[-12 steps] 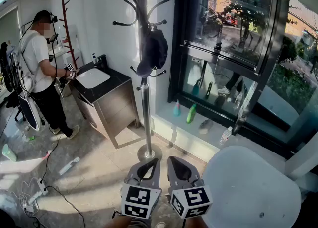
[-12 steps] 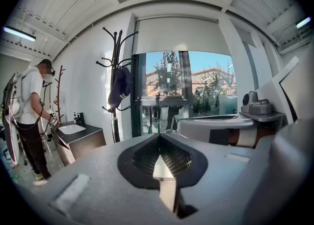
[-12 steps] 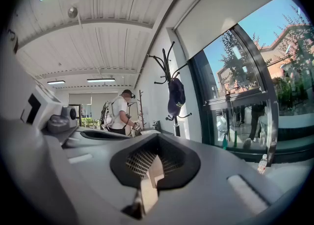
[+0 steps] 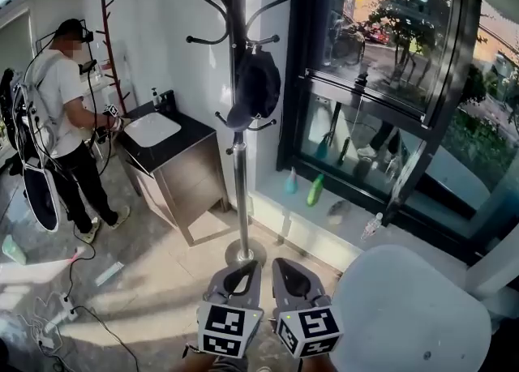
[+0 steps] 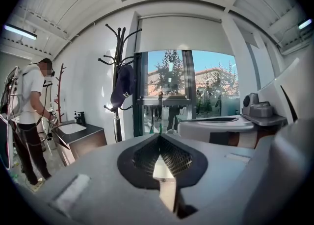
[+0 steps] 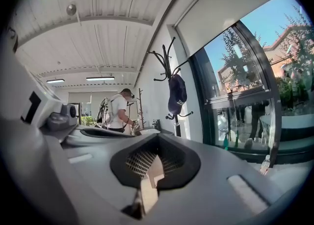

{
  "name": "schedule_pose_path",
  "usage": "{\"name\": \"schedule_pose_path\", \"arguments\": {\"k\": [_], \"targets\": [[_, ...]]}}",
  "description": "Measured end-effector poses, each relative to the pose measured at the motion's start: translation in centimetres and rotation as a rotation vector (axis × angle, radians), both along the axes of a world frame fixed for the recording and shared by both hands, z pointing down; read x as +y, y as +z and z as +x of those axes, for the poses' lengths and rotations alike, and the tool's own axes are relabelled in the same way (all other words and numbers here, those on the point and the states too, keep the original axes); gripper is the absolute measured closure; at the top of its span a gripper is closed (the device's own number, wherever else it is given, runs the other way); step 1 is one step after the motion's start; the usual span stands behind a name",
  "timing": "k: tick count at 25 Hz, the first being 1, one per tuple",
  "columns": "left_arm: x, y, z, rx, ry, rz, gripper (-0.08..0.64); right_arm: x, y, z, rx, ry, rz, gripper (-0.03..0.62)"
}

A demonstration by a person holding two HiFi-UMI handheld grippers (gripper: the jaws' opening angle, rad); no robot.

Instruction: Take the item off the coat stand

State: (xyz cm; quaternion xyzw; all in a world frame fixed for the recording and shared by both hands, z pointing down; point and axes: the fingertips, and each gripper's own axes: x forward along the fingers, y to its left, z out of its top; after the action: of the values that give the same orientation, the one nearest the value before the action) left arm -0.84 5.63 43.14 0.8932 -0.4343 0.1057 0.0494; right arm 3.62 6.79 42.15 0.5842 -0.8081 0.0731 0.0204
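Here, left hand-held gripper (image 4: 246,265) closed, empty, right hand-held gripper (image 4: 281,262) likewise — cap (image 4: 258,87) on coat stand (image 4: 238,188).

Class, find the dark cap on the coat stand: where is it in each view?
Head view: cap, upper centre.
Left gripper view: cap, left of centre, upper half.
Right gripper view: cap, slightly right of centre, middle height.
Shared landmark: the coat stand pole below it.
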Motion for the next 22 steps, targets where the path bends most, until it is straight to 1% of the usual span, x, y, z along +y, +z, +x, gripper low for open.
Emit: {"name": "schedule_pose_path", "arguments": {"k": [17, 22], "targets": [[-9.6, 0.4, -0.8, 0.008, 0.003, -0.008, 0.557, -9.7, 0.9, -1.1, 0.012, -0.002, -0.022, 0.586], [-12.3, 0.2, -1.2, 0.014, 0.013, -0.009, 0.555, -12.5, 0.4, -1.5, 0.015, 0.004, -0.019, 0.586]]}}
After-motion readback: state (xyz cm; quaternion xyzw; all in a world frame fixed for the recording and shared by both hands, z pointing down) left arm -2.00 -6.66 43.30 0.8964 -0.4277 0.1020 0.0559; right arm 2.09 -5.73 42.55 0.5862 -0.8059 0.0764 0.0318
